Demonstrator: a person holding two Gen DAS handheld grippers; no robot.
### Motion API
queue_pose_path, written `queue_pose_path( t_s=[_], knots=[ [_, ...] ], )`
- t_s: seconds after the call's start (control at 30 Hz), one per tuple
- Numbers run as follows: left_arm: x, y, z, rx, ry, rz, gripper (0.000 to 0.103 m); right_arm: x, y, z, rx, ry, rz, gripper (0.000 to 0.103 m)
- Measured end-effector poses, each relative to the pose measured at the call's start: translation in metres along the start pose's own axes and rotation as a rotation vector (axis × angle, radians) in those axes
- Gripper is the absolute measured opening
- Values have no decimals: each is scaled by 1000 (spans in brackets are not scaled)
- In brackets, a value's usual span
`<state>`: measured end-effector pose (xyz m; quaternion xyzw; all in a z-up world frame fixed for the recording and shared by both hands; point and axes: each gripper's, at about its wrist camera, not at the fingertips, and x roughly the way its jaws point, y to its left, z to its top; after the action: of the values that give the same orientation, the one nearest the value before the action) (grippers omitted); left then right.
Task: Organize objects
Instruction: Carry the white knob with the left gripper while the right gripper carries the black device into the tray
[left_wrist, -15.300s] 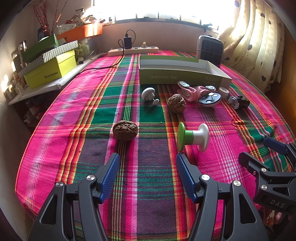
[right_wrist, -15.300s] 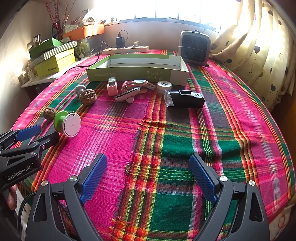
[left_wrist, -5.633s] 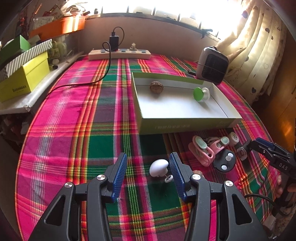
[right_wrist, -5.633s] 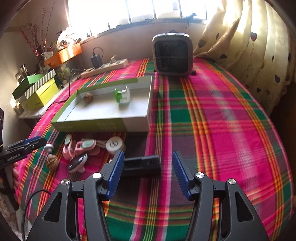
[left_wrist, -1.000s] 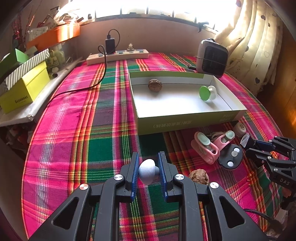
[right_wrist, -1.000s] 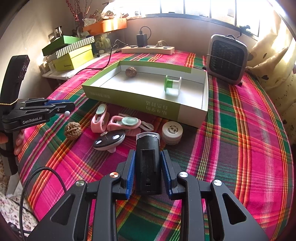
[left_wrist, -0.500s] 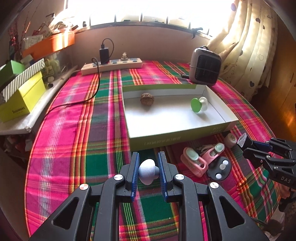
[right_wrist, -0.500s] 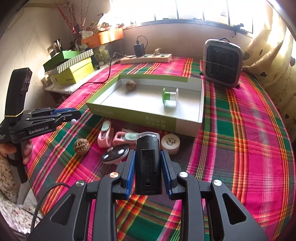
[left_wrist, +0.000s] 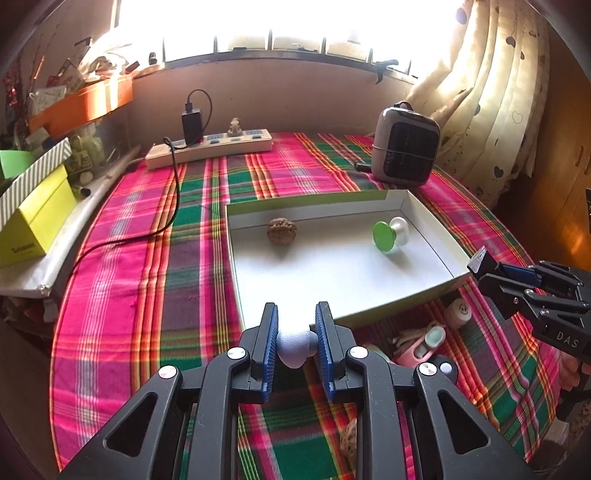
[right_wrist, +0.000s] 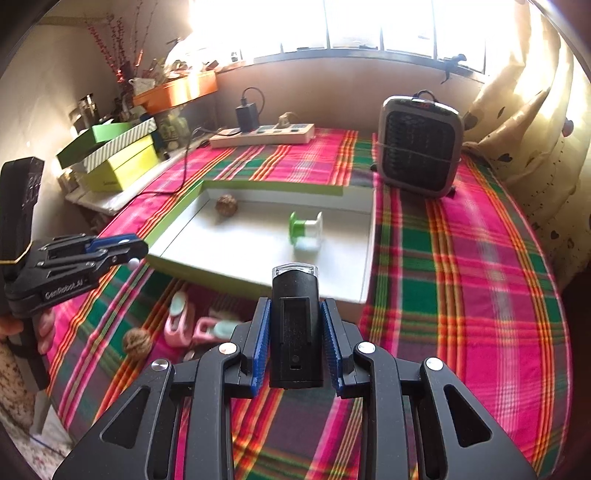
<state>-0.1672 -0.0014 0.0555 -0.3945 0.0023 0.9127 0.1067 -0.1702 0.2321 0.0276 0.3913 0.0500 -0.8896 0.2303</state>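
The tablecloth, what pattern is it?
The tablecloth is a pink, green and orange plaid, clearest in the right wrist view.

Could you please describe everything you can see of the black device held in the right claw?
The black device is a boxy, matte plastic block with a clear cap at its far end, a recessed rectangular panel on top and a small slot near its rear. It points away from the camera, pinched at both sides by the right claw, above the plaid cloth.

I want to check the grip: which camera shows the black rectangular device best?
The right wrist view: the black rectangular device fills the right claw. The left wrist view shows only its clear tip.
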Motion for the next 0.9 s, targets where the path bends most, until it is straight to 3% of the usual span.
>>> queue_pose_path(
  t_s=[0.5,0.9],
  knots=[
    [35,4,28,1,25,-4,19,38,-14,45,36,14,-106,28],
    [58,5,37,-1,45,-3,19,76,-30,69,74,55,-130,28]
  ],
)
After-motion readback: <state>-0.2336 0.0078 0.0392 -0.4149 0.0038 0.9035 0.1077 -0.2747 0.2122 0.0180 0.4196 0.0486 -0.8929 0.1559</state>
